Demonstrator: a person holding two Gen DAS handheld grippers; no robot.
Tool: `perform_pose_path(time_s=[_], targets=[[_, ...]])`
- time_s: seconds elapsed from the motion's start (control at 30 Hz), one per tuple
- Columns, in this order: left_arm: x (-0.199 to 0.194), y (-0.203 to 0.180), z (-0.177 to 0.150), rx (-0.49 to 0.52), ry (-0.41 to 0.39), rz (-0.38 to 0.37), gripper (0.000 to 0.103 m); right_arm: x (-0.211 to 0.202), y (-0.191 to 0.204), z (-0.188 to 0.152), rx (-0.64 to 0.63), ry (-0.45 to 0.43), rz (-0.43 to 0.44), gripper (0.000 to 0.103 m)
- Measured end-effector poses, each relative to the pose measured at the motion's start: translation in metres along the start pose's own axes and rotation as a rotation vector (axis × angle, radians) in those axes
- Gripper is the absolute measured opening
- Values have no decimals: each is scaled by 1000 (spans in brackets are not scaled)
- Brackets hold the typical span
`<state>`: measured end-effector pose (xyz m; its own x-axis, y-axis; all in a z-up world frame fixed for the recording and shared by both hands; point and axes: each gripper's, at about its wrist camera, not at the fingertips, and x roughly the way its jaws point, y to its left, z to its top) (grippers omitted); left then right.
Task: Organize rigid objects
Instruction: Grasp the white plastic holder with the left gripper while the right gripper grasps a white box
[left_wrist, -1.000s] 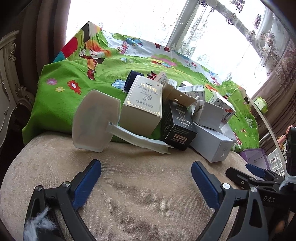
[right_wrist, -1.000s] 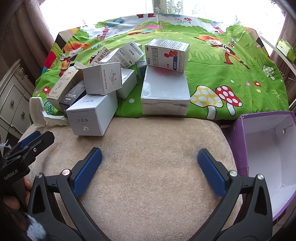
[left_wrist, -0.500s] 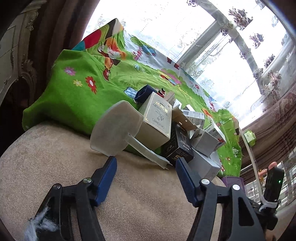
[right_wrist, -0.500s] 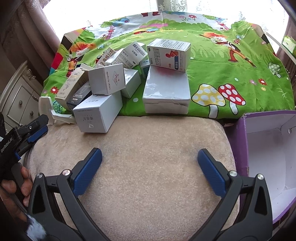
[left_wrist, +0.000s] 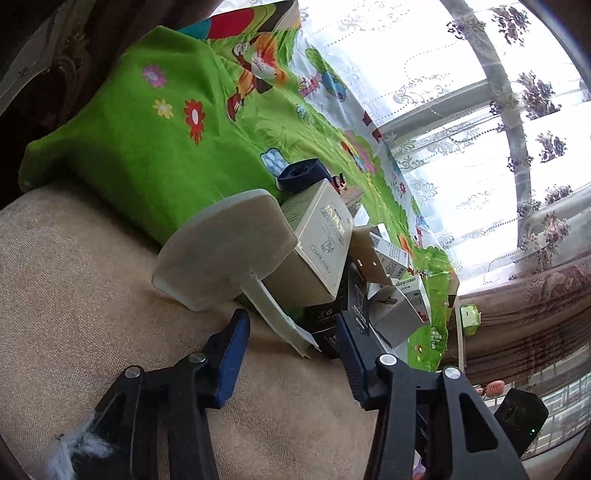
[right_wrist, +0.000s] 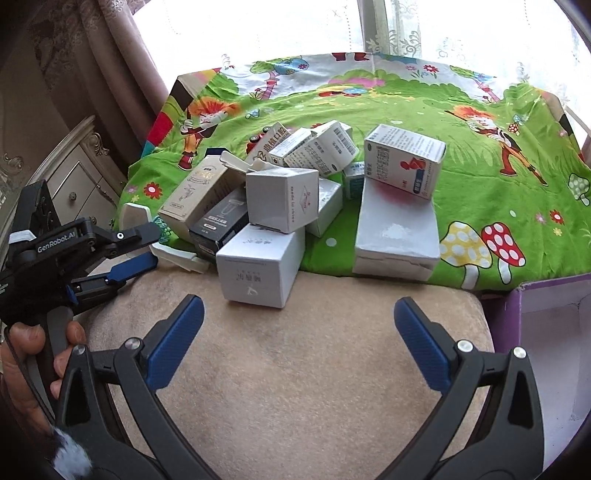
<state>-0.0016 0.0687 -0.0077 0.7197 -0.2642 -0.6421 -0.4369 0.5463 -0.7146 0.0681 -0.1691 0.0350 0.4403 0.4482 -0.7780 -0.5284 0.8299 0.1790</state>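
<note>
We see the white plastic holder (left_wrist: 225, 251), flat head w/ thin stem, betw. left gripper (left_wrist: 291, 347) jaws just closing, not touching; right gripper (right_wrist: 299, 332) wide apart.

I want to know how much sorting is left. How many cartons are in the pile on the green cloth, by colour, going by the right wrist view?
White or mostly white cartons: 8
Black carton: 1
Beige-gold carton: 1
Teal-and-white carton: 1
Total: 11 visible; the cartons at the back overlap, so more may be hidden.
</note>
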Motion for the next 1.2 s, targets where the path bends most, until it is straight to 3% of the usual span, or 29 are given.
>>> perform_pose_path(time_s=[0.17,0.23,0.5,0.77,0.83,1.0,1.07,1.2], targets=[[7,1,3,-22,5,24,43,6,6,14,1,-8,10,103],[8,2,3,-27,5,37,35,6,5,21,12,-21,-5,103],[8,11,4,-47,0,32,20,21,10,52,48,-46,-65,103],[3,11,1,-31,-19,21,19,45,15,65,55,11,-135,102],[1,10,-1,-15,-30,29,19,49,15,66,55,22,-145,96],[-4,5,-4,14,-56,47,19,54,13,64,64,41,-152,62],[-6,4,-5,21,-68,52,19,53,11,62,76,39,-141,56],[-12,-2,-8,53,-101,68,17,47,4,59,103,12,-108,56]])
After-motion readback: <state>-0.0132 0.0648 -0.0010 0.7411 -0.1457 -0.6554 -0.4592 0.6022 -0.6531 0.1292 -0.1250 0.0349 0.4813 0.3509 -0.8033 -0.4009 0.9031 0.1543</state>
